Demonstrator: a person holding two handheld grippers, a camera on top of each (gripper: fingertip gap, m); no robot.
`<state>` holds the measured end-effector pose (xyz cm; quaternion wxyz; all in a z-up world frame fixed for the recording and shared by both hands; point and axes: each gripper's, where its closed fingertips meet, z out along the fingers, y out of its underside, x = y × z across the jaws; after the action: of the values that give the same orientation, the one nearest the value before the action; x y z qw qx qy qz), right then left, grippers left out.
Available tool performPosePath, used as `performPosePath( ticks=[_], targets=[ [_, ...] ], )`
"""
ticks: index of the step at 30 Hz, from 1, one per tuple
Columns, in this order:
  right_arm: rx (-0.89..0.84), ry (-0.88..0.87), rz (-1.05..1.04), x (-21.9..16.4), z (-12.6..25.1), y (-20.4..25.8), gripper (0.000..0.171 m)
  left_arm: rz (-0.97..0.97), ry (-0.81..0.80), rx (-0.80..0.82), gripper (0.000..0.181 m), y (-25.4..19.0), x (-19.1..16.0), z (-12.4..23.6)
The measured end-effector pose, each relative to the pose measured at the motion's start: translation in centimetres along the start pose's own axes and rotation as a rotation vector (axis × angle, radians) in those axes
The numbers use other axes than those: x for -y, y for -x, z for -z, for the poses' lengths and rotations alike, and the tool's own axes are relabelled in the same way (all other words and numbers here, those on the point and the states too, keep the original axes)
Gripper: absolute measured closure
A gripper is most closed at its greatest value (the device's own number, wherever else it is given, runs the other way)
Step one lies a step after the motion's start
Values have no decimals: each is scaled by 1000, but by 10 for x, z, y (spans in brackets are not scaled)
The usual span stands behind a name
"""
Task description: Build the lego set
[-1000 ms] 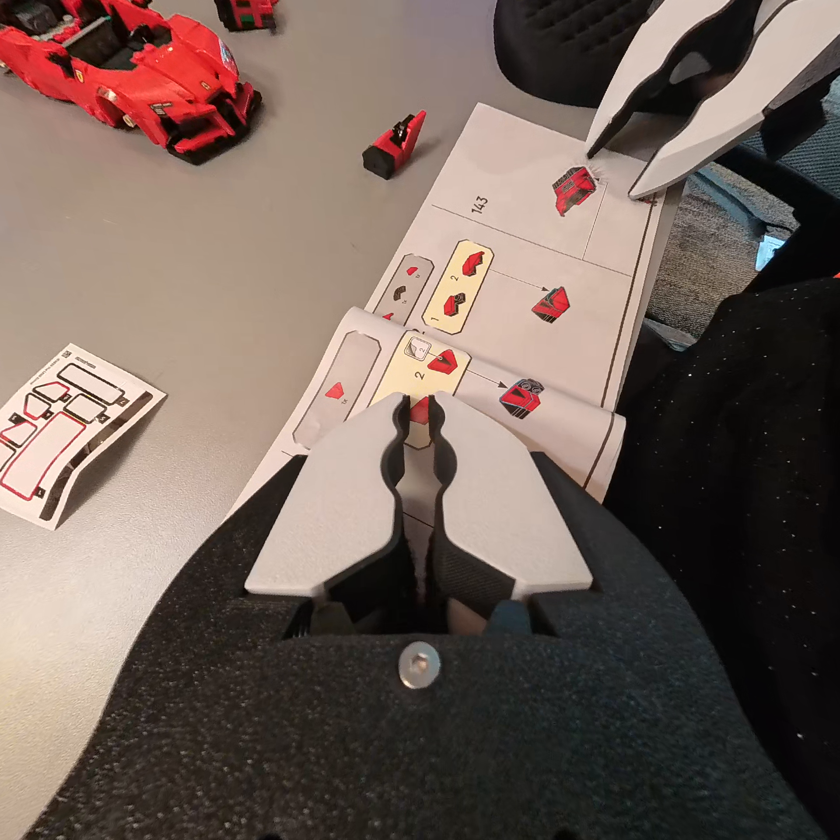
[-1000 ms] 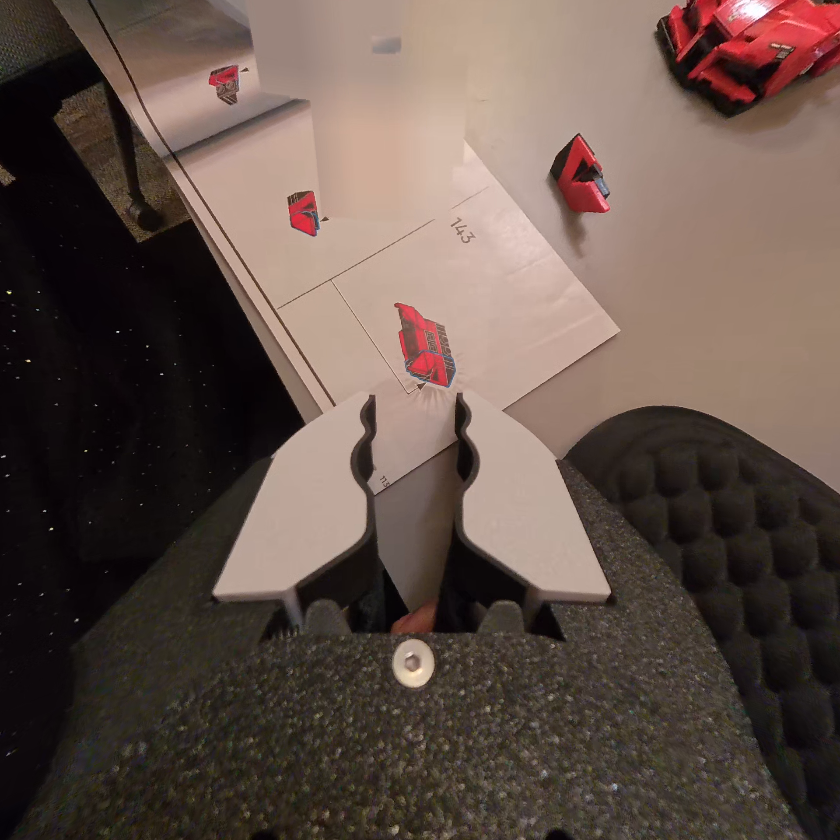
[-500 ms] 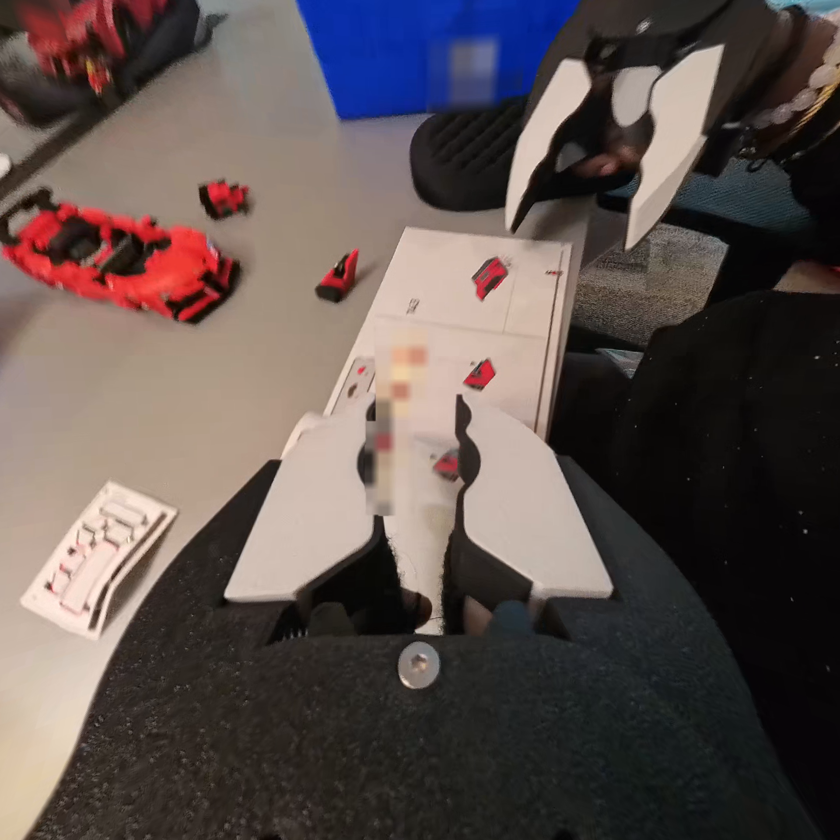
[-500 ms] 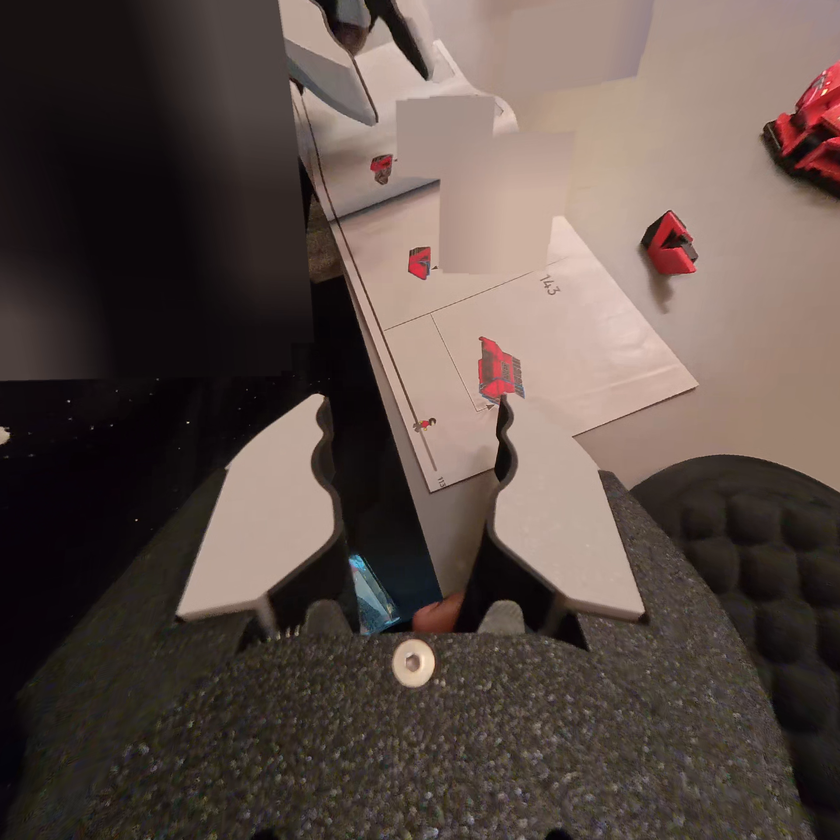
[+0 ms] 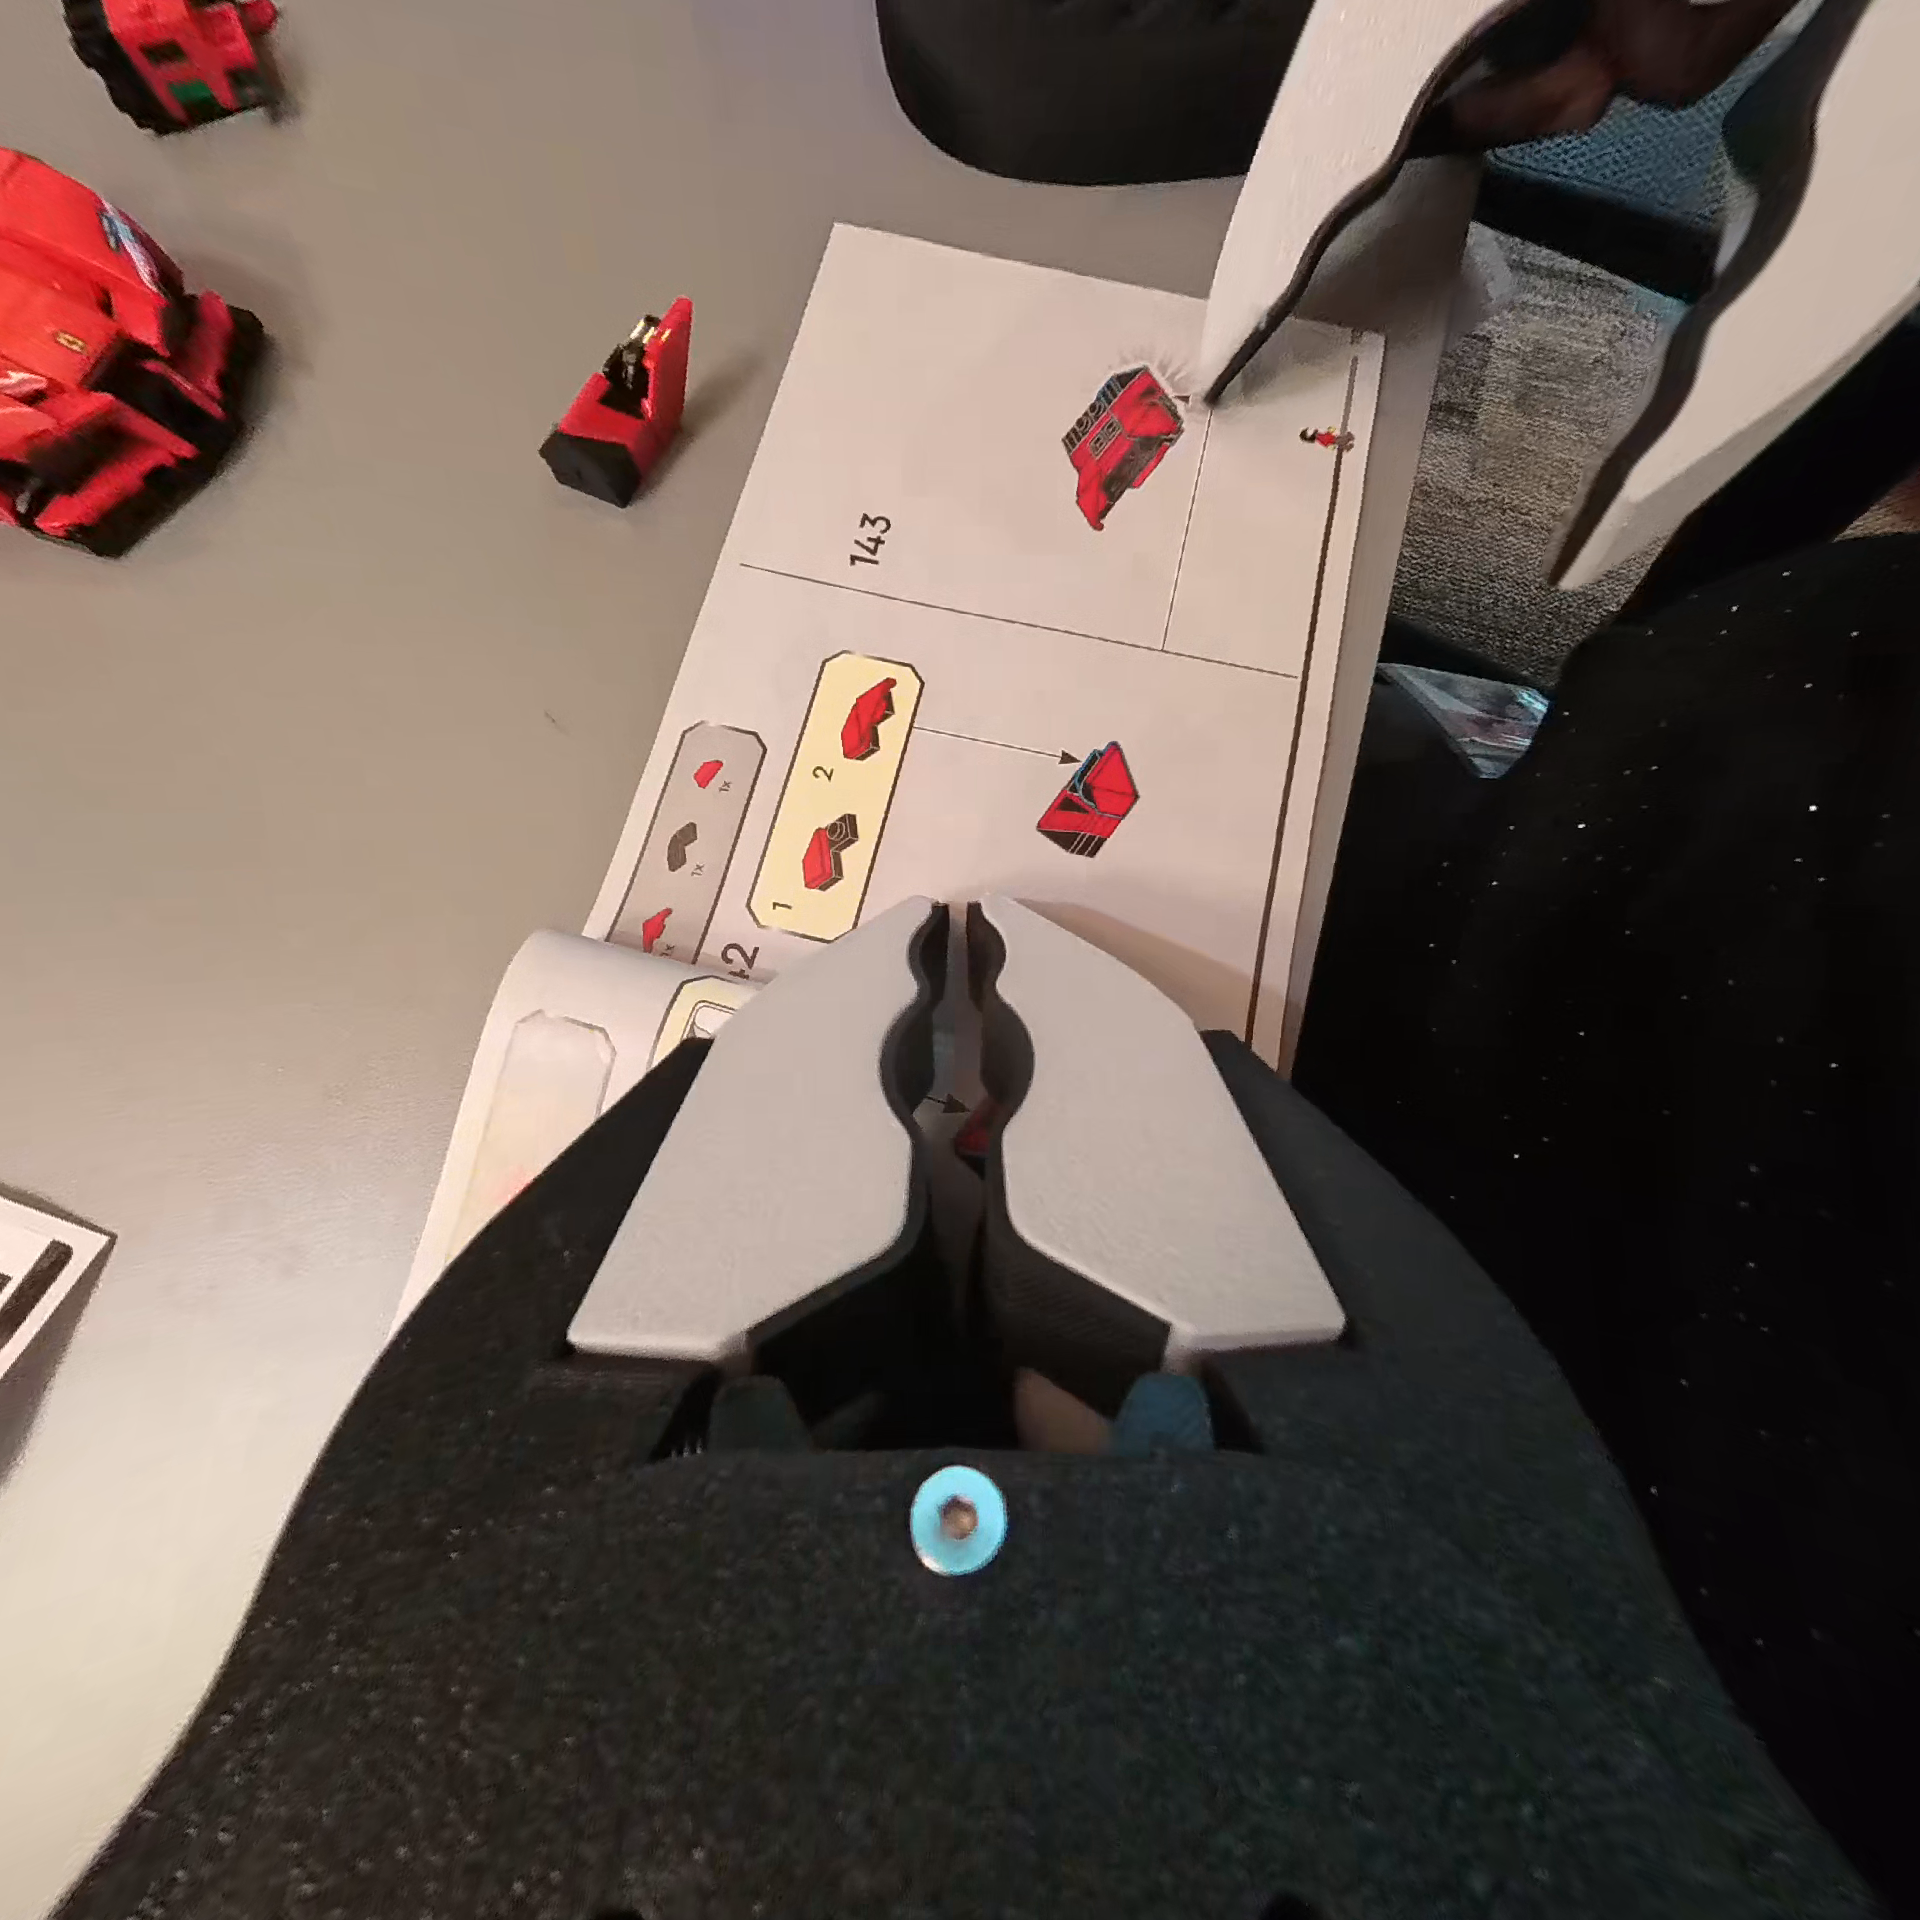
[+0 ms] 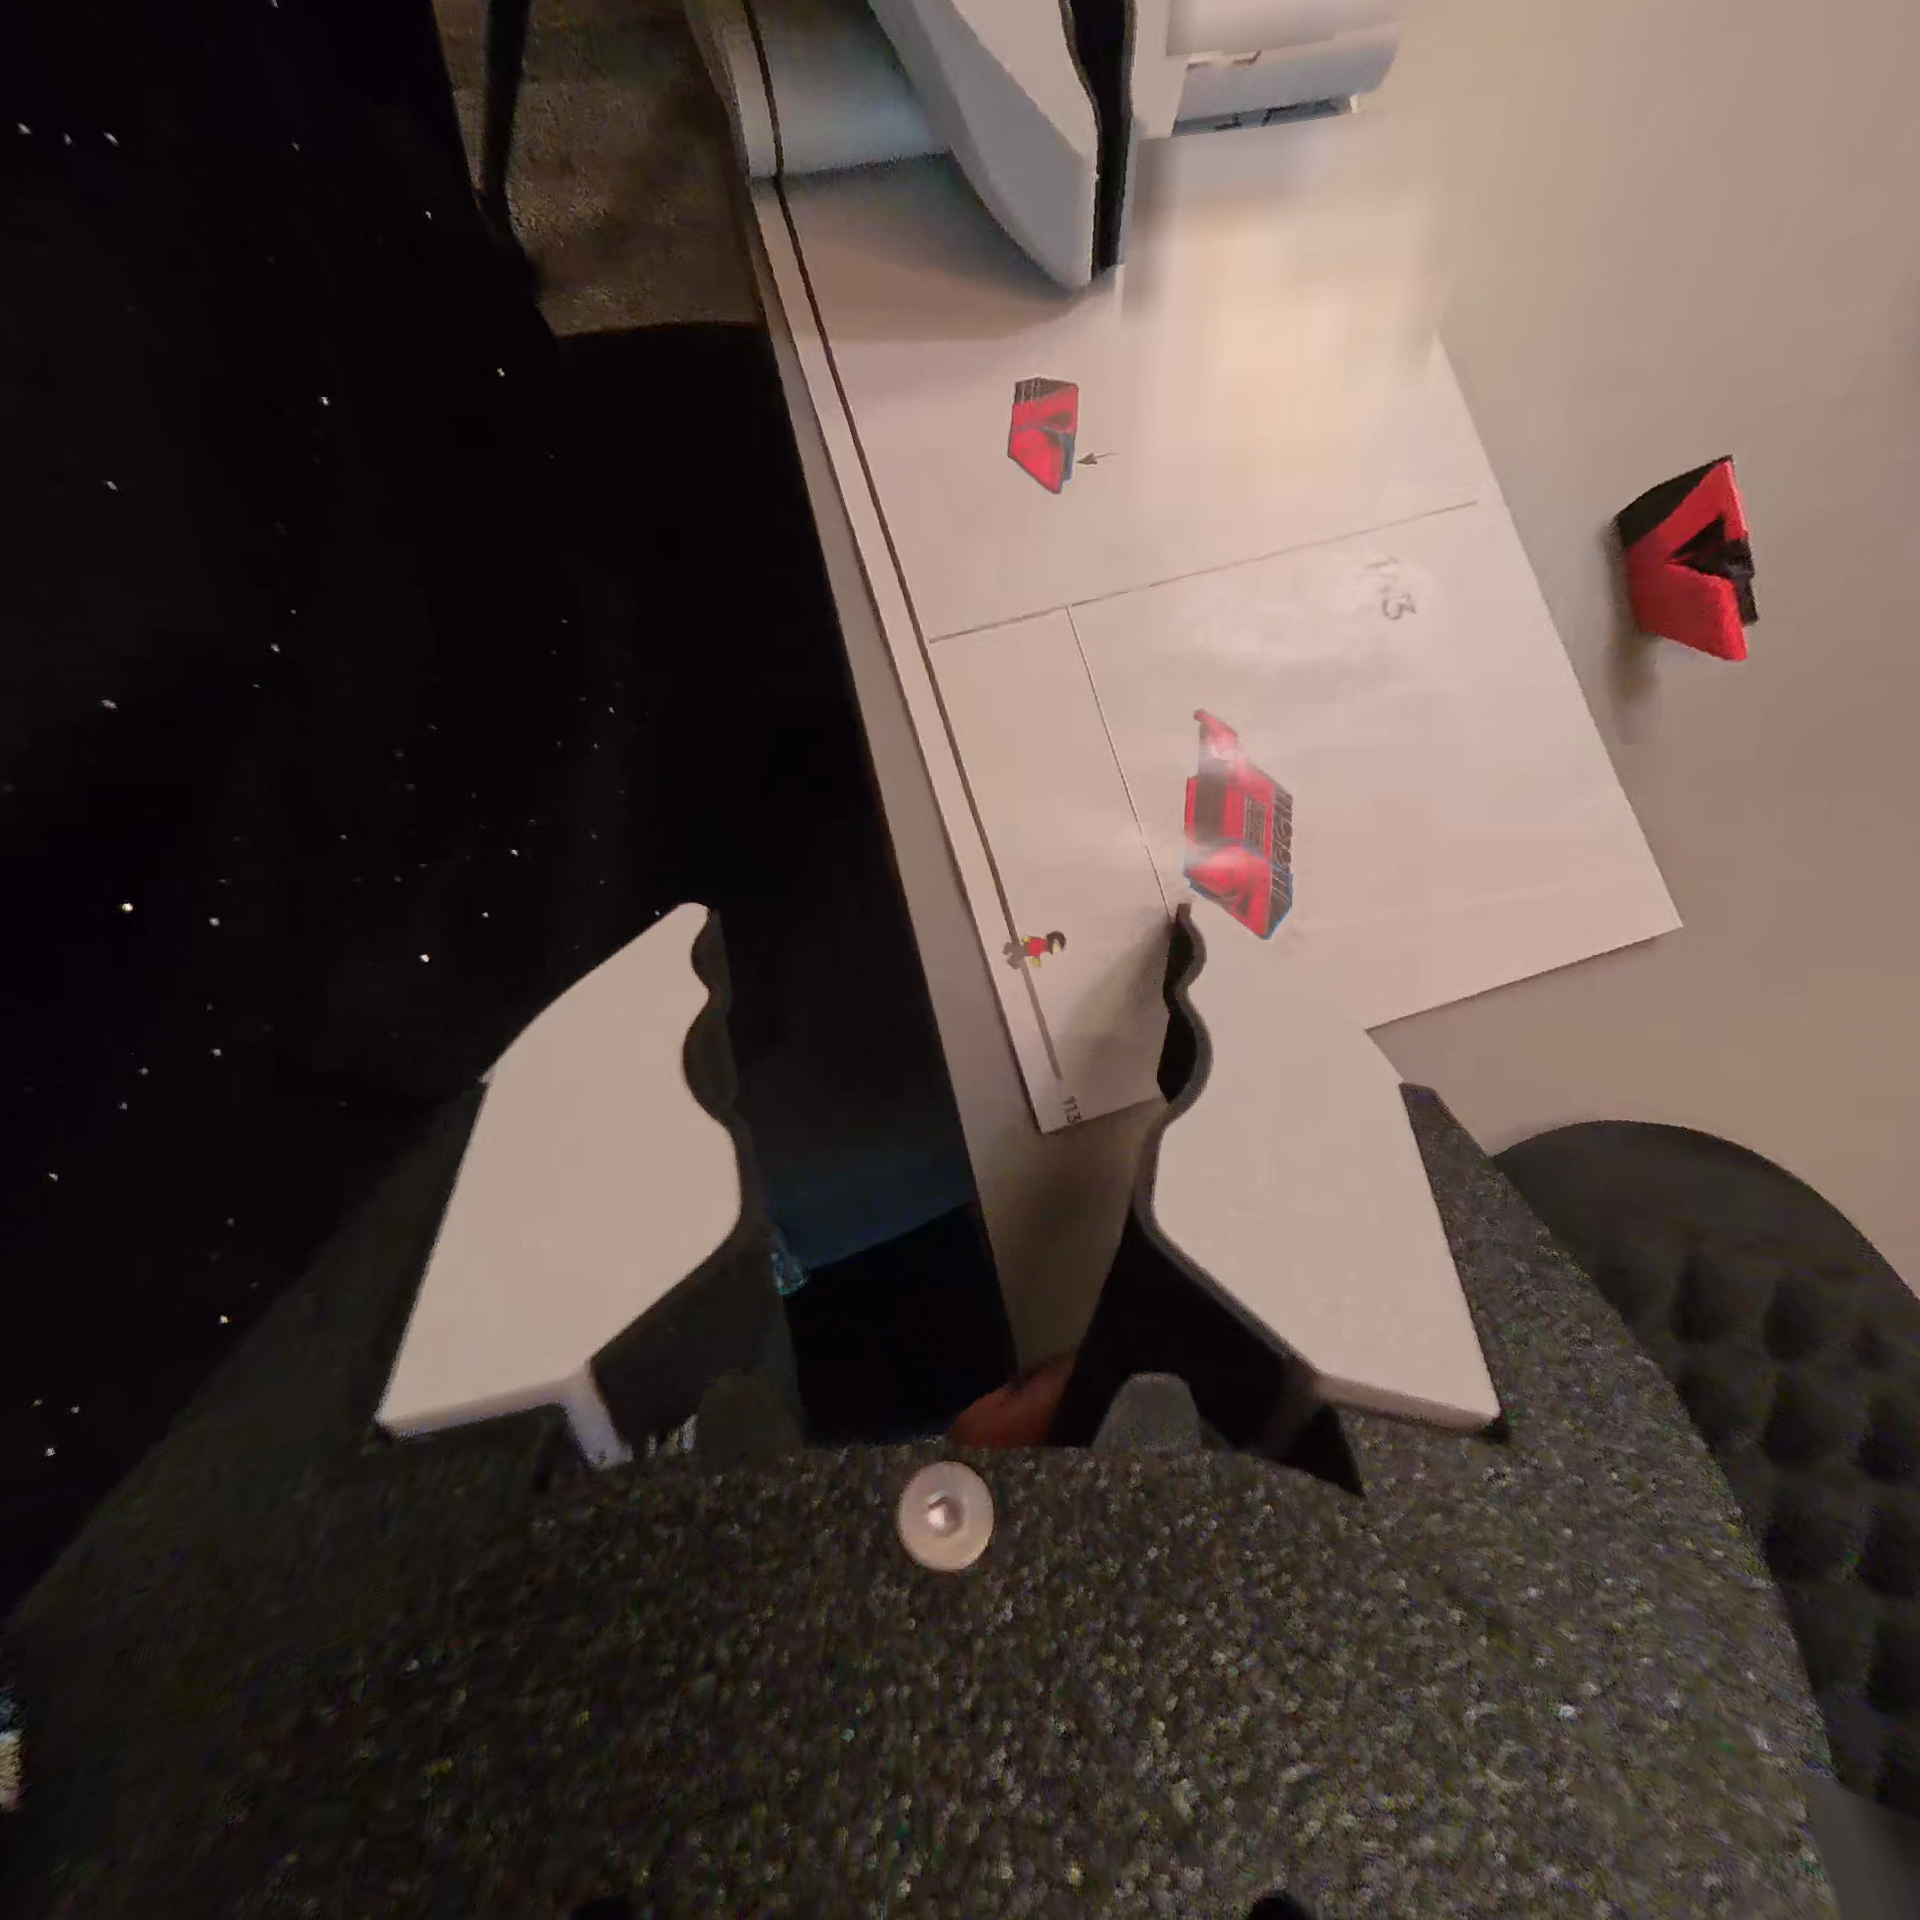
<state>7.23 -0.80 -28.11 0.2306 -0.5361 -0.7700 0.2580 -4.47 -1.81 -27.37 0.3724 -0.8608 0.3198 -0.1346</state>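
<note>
We judge the small red-and-black wedge-shaped lego sub-assembly point(image 5: 621, 410), lying on the grey table point(image 5: 364, 727) beside the open instruction booklet point(image 5: 1039, 582), light, rigid and best pinched across its flat flanks, with our left gripper point(image 5: 958, 914) clenched empty and our right gripper point(image 6: 940, 920) spread wide.

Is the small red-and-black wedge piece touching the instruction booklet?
Apart. In the left wrist view the wedge piece sits on bare table, with a clear strip of grey between it and the booklet.

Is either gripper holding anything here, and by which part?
Right gripper is open, empty, above the booklet. Left gripper is nearly shut over a curled page; any grip is unclear.
</note>
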Motion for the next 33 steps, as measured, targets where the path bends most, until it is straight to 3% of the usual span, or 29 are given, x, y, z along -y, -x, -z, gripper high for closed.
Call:
performPosePath(
  ticks=[10,13,15,19,22,24,25,26,28,30,33],
  targets=[
    [32,-11,0,17,-13,8,81,-1,-1,4,176,1,0,0],
    [31,-10,-20,20,-15,7,80,-31,-33,-62,149,-9,4,4],
    [34,-11,-31,21,-15,7,80,-59,-146,-26,125,-12,23,12],
    [24,-10,-43,21,-16,8,79,-177,-199,70,122,-35,54,15],
    [20,-14,-48,21,-16,8,78,-300,-58,202,133,-36,47,-9],
    [23,-15,-48,21,-17,9,77,-384,34,305,152,-28,38,-17],
    [26,-9,-45,21,-16,10,76,-416,42,320,171,-29,38,-18],
    [35,0,-36,21,-14,11,77,-423,25,335,178,-30,40,-17],
    [35,-83,-20,34,-1,10,82,-390,-28,360,181,-28,44,-11],
    [1,-260,-22,58,27,3,96,-320,-132,375,181,-24,50,0],
    [-119,-481,-40,81,74,-18,135,-180,-338,391,180,-17,59,27]
  ],
)
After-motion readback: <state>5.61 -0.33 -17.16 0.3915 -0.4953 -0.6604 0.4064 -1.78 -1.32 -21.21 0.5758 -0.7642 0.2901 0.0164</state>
